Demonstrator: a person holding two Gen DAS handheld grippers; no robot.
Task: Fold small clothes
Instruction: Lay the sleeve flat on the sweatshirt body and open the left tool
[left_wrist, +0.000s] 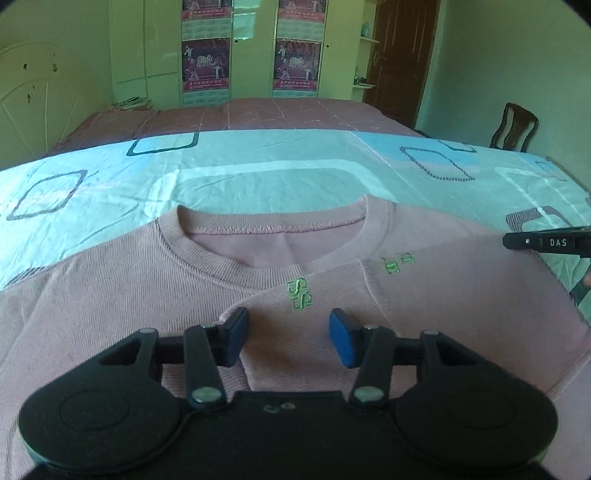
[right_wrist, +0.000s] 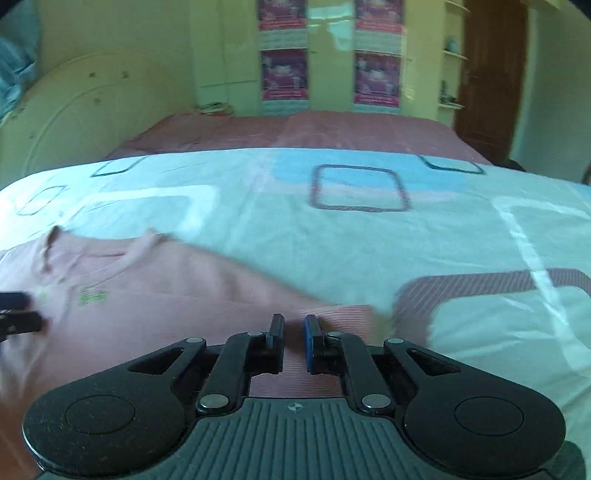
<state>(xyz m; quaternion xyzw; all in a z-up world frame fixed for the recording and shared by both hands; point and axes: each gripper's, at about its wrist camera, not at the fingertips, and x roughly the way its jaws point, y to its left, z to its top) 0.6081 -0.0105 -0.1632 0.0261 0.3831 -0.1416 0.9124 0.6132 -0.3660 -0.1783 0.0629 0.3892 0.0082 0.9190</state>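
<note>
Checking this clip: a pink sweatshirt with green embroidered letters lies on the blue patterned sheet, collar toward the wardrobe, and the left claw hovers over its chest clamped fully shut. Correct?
Not quite. The left claw is open, its fingers set well apart above the chest, as the left wrist view shows. The rest holds: the pink sweatshirt with green embroidered letters lies on the blue patterned sheet, collar toward the wardrobe.
</note>
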